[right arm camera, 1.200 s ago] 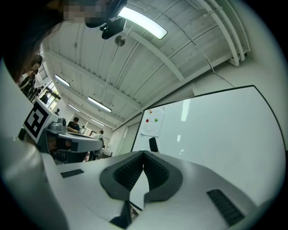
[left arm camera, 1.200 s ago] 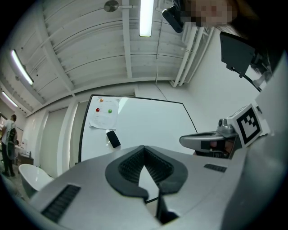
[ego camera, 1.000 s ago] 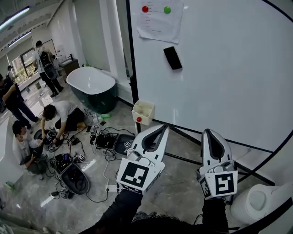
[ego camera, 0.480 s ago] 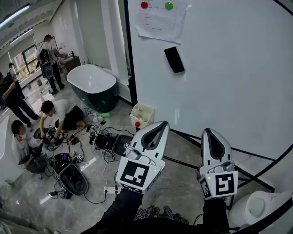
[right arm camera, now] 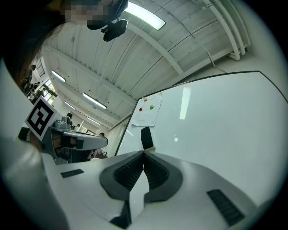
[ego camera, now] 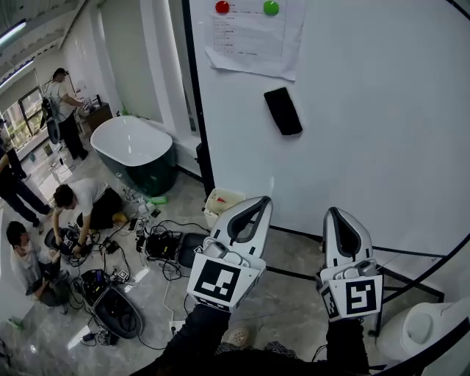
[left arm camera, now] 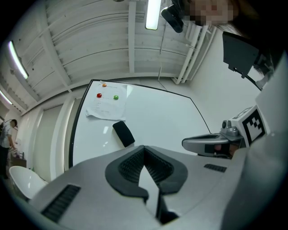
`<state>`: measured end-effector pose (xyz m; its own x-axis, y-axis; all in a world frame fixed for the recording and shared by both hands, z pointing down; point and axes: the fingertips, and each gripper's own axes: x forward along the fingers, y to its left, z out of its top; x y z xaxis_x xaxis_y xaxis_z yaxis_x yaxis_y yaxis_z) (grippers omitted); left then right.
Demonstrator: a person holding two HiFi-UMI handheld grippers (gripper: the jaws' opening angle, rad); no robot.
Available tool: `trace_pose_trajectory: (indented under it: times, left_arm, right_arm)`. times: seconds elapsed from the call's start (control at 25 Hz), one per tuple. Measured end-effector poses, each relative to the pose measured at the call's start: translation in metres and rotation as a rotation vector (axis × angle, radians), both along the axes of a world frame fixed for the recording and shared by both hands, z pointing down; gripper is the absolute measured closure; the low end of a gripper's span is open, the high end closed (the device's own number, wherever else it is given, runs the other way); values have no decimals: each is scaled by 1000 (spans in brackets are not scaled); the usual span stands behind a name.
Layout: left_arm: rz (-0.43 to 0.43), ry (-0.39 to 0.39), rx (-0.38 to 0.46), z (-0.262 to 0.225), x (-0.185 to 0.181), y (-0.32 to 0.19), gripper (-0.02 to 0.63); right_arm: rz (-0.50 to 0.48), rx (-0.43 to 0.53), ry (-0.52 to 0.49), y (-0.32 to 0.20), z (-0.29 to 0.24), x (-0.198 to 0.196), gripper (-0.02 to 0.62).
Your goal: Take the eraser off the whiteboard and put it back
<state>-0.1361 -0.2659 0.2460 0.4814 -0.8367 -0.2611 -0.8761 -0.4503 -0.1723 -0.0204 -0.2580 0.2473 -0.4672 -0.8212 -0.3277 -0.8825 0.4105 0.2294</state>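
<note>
Head view: the black eraser (ego camera: 283,111) sits on the whiteboard (ego camera: 382,147), just below and to the right of a paper sheet (ego camera: 253,37) pinned there by a red magnet (ego camera: 222,6) and a green magnet (ego camera: 271,8). Nothing touches it. Its long axis runs steeply up the board, with the upper end leaning left and the lower end right. Both tools are held low, well apart from the eraser, which lies above and ahead of them and falls between their two tips across the picture. The left tongs (ego camera: 261,203) are clenched with nothing between the pads. The right tongs (ego camera: 332,213) are likewise clenched and empty. In the left gripper view the eraser stands up and to the left of the jaw line. In the right gripper view it stands almost straight above the point where the jaws meet, so I judge the right hand to be better lined up, though neither is clearly nearer. Pose: both hands are side by side, dark sleeves at the bottom of the frame, marker cubes toward the person, tools aimed forward at the board and tipped a little upward. Judgement: the take-off step has not begun. The chosen tongs must be released first, then raised to the eraser with the jaws set across its narrow width.
</note>
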Motion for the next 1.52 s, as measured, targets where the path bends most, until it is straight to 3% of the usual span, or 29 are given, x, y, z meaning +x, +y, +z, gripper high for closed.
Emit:
trace_pose_trajectory:
  times: [0.76,0.92,1.12,1.36,1.52]
  left_arm:
    - [173,-12,-3,0,-40,-91,600]
    - [191,-45,-13,8,-43,-103,600]
    - [197,-28,-15,8,-41,-109,600]
    - [183,-8,-17,4,-43,-113,600]
    - [169,-5,-15,4,-45,-115,600]
  right_arm:
    - [141,45,-13,-84,-15,-53,588]
    - [156,57,2,-93,-19,-57,586]
    - [168,69,70,-106,-20,-63,581]
    - [147,96,90,-120,-33,-71,475]
    - [155,137,147,-131,-42,-76,347]
